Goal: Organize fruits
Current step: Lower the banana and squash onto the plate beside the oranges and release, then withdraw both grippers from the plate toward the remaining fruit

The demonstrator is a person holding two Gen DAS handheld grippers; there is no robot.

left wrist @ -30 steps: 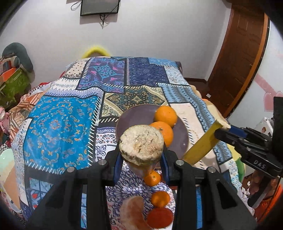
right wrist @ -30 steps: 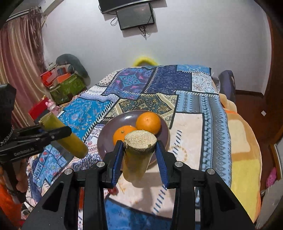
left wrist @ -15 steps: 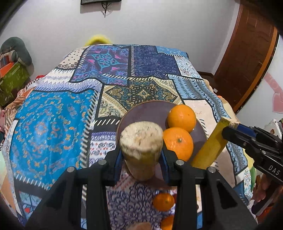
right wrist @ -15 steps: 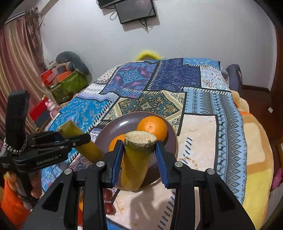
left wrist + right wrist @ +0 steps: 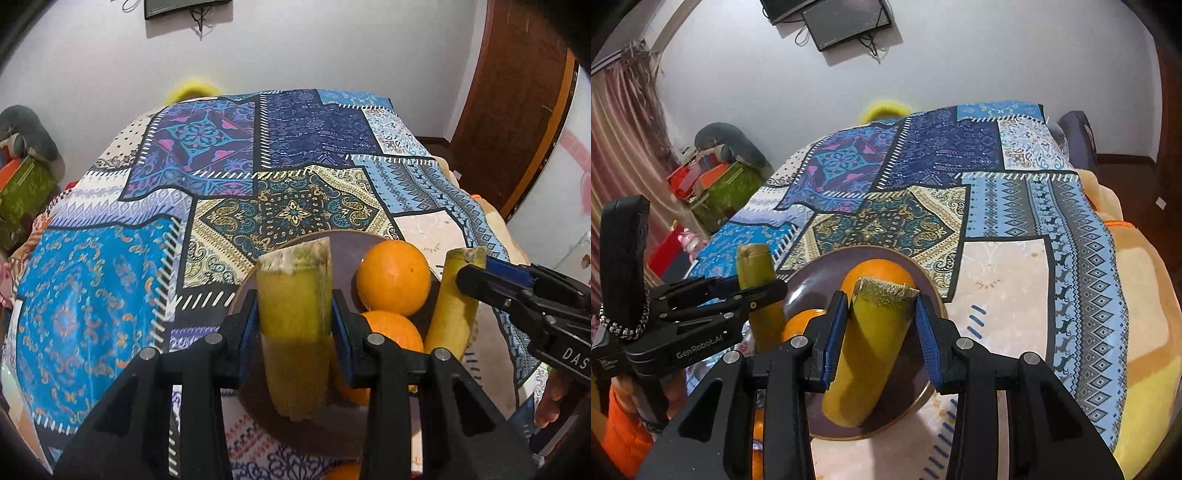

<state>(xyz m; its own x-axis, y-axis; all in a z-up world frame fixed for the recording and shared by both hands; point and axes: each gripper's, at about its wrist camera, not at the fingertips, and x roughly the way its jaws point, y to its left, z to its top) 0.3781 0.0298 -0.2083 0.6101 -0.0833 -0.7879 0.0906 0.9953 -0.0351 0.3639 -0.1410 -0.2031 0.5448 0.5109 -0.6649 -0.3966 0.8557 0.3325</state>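
The patchwork bedspread [image 5: 110, 295] covers the bed and supports a dark purple plate [image 5: 816, 280]. The plate holds two oranges: the far orange [image 5: 393, 277] and the near orange [image 5: 395, 330] sit side by side, touching.

The left gripper [image 5: 295, 321] is clamped on a yellow-green cane piece [image 5: 293, 317], held upright with its lower end over the plate's near-left portion (contact with the plate cannot be confirmed). The right gripper [image 5: 881, 328] is clamped on a second cane piece [image 5: 868, 354], tilted, with its lower end on or just above the plate's near rim.

In the left wrist view, the second cane piece stands just right of the oranges. A smaller orange fruit [image 5: 343, 472] lies on the bedspread below the plate.
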